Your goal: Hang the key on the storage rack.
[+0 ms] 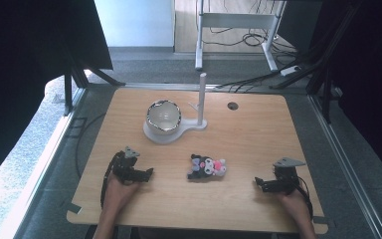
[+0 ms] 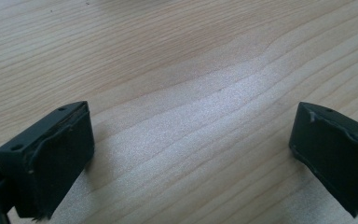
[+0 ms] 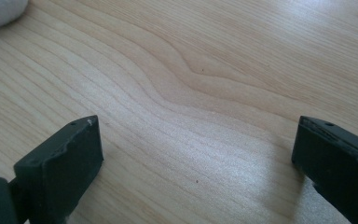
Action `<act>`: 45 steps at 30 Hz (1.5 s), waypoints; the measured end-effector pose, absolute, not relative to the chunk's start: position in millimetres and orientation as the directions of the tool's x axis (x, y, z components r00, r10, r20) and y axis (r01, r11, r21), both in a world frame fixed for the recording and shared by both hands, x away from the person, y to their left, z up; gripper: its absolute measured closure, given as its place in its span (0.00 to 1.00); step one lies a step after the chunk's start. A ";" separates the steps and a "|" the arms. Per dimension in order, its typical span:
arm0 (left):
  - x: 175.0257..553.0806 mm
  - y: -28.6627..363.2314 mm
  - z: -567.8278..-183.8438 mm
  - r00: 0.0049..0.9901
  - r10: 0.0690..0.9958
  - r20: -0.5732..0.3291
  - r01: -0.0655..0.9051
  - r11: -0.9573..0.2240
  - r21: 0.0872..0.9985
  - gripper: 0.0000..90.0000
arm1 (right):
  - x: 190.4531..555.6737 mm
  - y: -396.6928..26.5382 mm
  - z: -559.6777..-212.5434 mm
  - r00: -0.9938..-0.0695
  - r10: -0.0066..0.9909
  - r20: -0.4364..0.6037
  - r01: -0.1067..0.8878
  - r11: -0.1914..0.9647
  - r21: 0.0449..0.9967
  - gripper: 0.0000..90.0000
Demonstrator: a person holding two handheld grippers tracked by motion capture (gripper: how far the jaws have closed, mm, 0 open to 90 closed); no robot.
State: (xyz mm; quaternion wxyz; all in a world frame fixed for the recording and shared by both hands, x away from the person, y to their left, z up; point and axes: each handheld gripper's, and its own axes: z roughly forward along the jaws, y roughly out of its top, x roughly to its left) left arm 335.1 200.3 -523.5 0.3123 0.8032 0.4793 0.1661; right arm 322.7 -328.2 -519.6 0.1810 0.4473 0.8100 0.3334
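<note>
Now we rest both hands low on the pale wooden worktop (image 1: 258,134), left tongs (image 1: 148,172) and right tongs (image 1: 258,182) gaping empty, pointing inward at the black-and-pink plush toy (image 1: 207,167) between them. Our gripper views add close woodgrain.

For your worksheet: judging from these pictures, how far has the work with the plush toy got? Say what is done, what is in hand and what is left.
Done: nothing that shows; the plush toy lies on the table, apart from the bowl on its white stand.
In hand: nothing; the left gripper and right gripper rest either side of the toy, jaws wide open over bare wood.
Left: probably gripping and moving the toy.
</note>
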 end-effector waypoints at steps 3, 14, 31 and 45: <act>335.1 200.3 -523.5 0.485 0.874 -0.032 0.666 -0.346 0.661 0.00 | 322.8 -328.3 -519.7 -0.536 0.844 0.004 0.602 0.379 0.702 0.02; 335.2 200.3 -523.5 0.485 0.874 -0.032 0.666 -0.346 0.661 0.00 | 322.7 -328.3 -519.6 -0.535 0.845 0.003 0.603 0.379 0.702 0.02; 335.2 200.3 -523.5 0.485 0.874 -0.033 0.666 -0.345 0.661 0.00 | 321.9 -329.5 -518.6 -0.541 0.841 0.002 0.605 0.388 0.695 0.03; 335.2 200.3 -523.5 0.485 0.874 -0.033 0.666 -0.345 0.661 0.00 | 319.7 -331.1 -513.8 -0.580 0.814 -0.027 0.593 0.444 0.672 0.04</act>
